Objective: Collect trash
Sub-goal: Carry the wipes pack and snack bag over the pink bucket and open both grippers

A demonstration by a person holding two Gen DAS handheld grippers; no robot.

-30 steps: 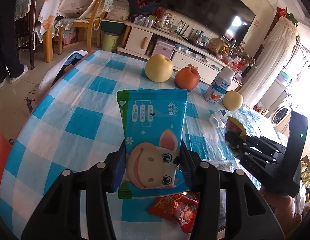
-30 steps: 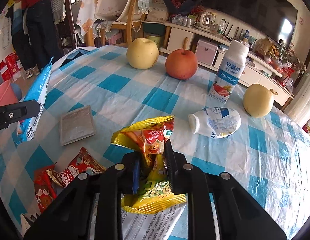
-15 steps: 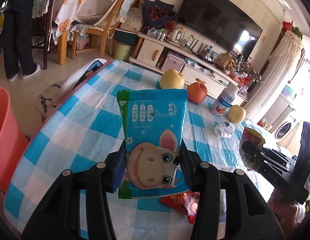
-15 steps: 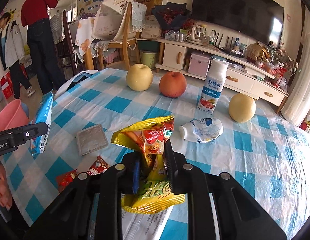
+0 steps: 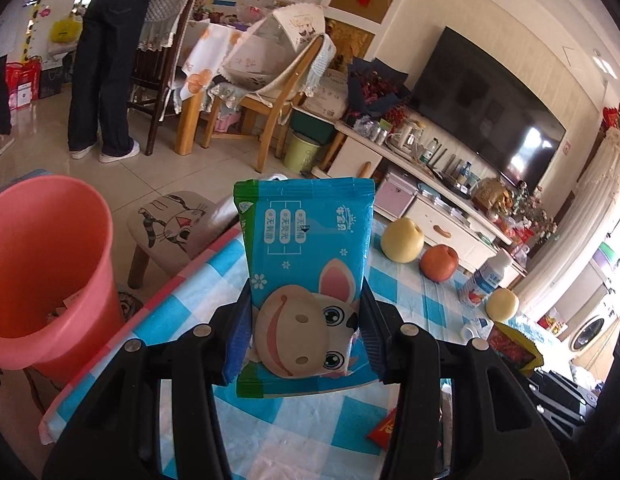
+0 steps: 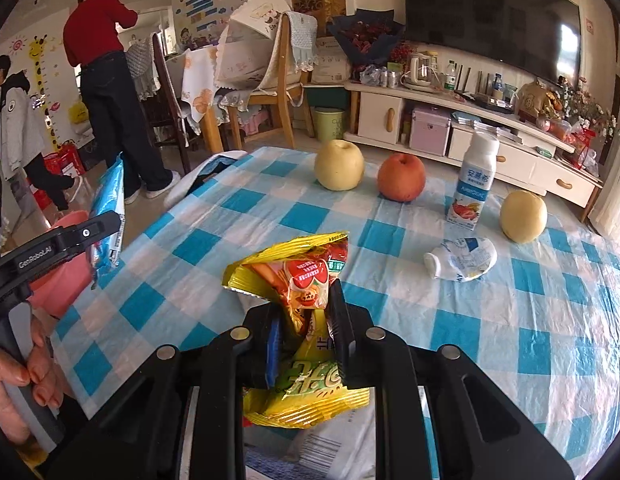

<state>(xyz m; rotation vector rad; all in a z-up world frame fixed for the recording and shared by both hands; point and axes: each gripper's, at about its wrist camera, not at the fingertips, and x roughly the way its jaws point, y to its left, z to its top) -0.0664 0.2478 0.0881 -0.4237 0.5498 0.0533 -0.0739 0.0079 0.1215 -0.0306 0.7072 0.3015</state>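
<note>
My left gripper (image 5: pixel 301 328) is shut on a blue wet-wipe packet (image 5: pixel 305 264) with a cartoon animal, held upright over the left edge of the checked table (image 5: pixel 406 300). A pink bucket (image 5: pixel 41 268) stands on the floor to its left, below table height. My right gripper (image 6: pixel 301 320) is shut on a crumpled yellow and red snack wrapper (image 6: pixel 297 276), lifted above the checked table (image 6: pixel 490 312). In the right wrist view the left gripper (image 6: pixel 105 224) with its blue packet (image 6: pixel 109 200) shows at the left, over the pink bucket (image 6: pixel 65 276). A squashed white bottle (image 6: pixel 462 258) lies on the cloth.
Two yellow pears (image 6: pixel 338 165) (image 6: pixel 523 216), a red apple (image 6: pixel 402 178) and an upright yoghurt bottle (image 6: pixel 474 182) stand at the table's far side. A red wrapper (image 5: pixel 384 428) and white paper (image 6: pixel 334 452) lie near me. A cat-print stool (image 5: pixel 177 224) stands by the bucket. Two persons (image 6: pixel 105 76) stand beyond.
Both grippers have risen and swung left with their packets still held. The pink bucket has come into the left wrist view, and the left gripper now hangs over the table's left edge.
</note>
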